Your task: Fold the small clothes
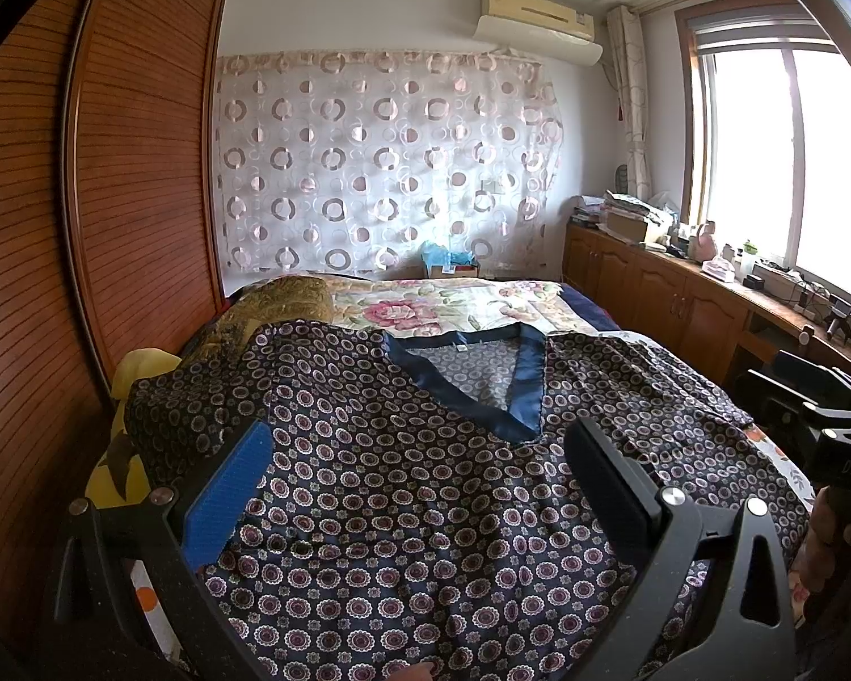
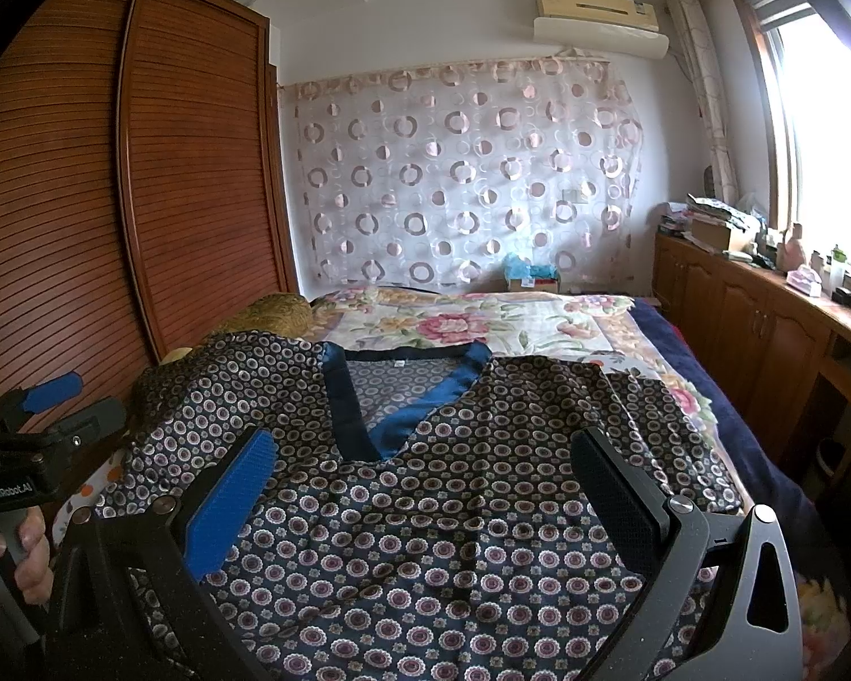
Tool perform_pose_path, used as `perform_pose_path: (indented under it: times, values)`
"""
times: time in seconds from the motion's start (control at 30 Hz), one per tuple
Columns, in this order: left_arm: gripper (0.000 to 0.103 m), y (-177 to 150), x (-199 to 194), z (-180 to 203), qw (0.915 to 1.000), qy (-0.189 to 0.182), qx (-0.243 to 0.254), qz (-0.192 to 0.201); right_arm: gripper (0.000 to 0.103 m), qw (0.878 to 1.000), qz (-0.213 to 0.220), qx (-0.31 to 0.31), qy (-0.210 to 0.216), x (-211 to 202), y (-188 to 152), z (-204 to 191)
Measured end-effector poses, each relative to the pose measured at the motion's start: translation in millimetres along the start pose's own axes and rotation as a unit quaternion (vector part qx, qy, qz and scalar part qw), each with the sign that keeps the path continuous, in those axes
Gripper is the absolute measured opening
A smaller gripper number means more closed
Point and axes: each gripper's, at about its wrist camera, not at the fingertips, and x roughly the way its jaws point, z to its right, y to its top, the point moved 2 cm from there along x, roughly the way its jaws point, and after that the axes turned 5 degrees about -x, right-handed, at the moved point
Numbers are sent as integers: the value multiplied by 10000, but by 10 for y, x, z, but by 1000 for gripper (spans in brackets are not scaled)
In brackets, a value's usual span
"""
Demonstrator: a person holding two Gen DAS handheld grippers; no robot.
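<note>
Patterned top [image 1: 425, 482] lies spread flat on the bed [image 1: 471, 298], front up, dark navy with rings of small flowers and a blue satin V-neck trim [image 1: 471, 380]. From the left wrist view I see it filling the space between and ahead of my jaws; the neckline sits just beyond the fingertips, a bit right of centre. Left gripper [image 1: 420, 454]: jaws wide apart, nothing held, hovering over the lower chest of the top. Right gripper [image 2: 425, 459]: jaws likewise spread wide, empty, above the same cloth, with the V-neck ahead and slightly left of centre. One sleeve [image 2: 658, 431] runs out past the right jaw; the other [image 1: 187, 414] drapes past the left jaw toward the wardrobe [image 1: 113, 198]. Floral bedspread [image 2: 482, 323] shows beyond the collar. Each gripper shows at the edge of the other's view.
</note>
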Motion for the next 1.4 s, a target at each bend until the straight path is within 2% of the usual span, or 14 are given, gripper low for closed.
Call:
perform_pose_path:
  times: [0.47, 0.8, 1.1, 1.4]
  values:
    - [103, -22, 97, -274, 9997, 97, 57, -231, 103, 9992, -117, -117, 355, 161, 2, -87]
    - [103, -128, 317, -774, 9976, 417, 45, -546, 103, 9946, -471, -416, 830, 555, -25, -287]
    - [103, -243, 488, -1264, 9945, 519, -93, -907, 103, 9898, -726, -603, 1066, 804, -34, -401]
    - [95, -416, 641, -1793, 9872, 576, -199, -1470, 103, 9858, -894, -739, 1212, 912, -109, -543]
